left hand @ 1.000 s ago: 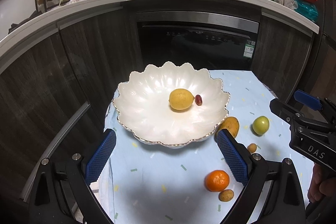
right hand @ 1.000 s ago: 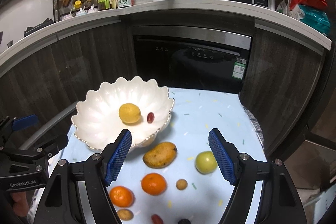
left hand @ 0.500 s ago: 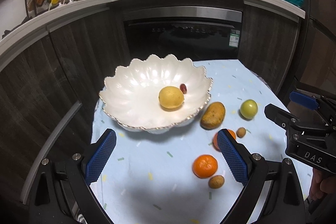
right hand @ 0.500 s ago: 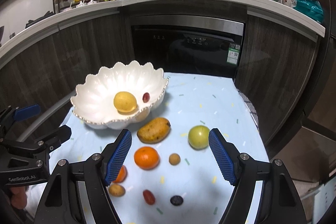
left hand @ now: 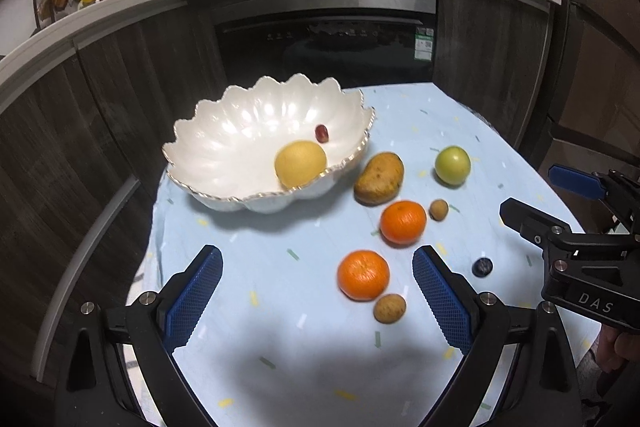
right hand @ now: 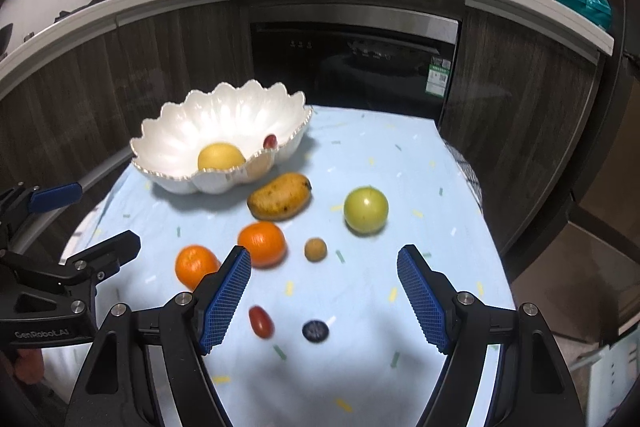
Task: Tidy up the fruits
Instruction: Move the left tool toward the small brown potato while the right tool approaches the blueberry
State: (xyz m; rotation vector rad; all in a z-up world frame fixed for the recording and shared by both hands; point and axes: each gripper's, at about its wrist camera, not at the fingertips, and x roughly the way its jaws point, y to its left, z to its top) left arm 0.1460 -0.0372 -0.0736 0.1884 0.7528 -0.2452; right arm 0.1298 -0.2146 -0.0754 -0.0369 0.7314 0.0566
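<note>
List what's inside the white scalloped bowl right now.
The scalloped bowl holds a yellow citrus fruit and a small red grape behind it. Its near rim hides the fruit's underside and the bowl floor in front.

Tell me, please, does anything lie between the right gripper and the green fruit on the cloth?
Nothing visible does. The right gripper is open and empty, and only bare cloth lies between it and the green fruit. A small brown fruit sits off to the left of that path.
</note>
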